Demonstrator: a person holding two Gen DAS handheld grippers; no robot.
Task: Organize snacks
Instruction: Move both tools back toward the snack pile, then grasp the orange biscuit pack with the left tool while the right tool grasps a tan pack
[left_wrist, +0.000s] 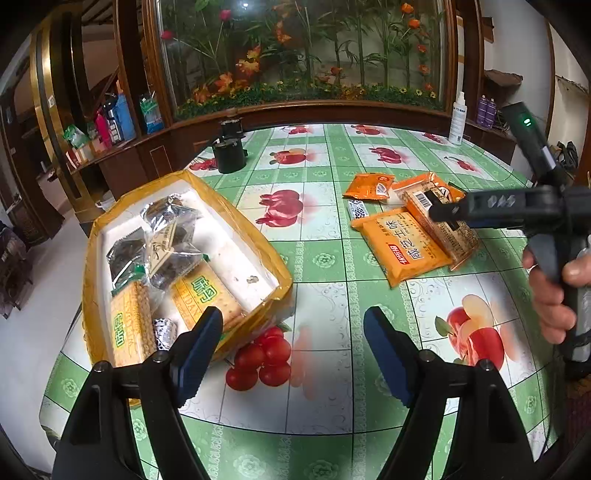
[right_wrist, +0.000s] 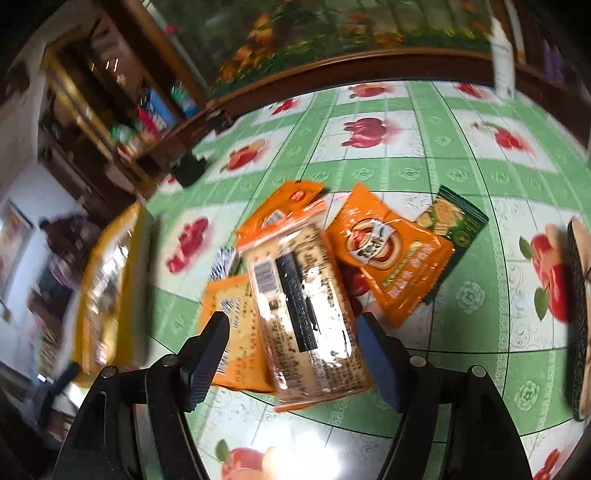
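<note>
Now our right gripper (right_wrist: 291, 354) stands open astride the barcode-side cracker pack (right_wrist: 306, 314) at twelve o'clock; we lower squarely, pinching its long edges; left gripper (left_wrist: 293, 354) waits open beside the box (left_wrist: 275, 295).

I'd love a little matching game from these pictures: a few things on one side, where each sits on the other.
Things:
1. green cracker packs
2. spray bottle
3. barcode pack
4. dark green packet

Places:
A. far table edge
B. between the right claw's open fingers
C. inside the yellow box
D. behind the orange sachet

Pairs: 1-C, 2-A, 3-B, 4-D
</note>
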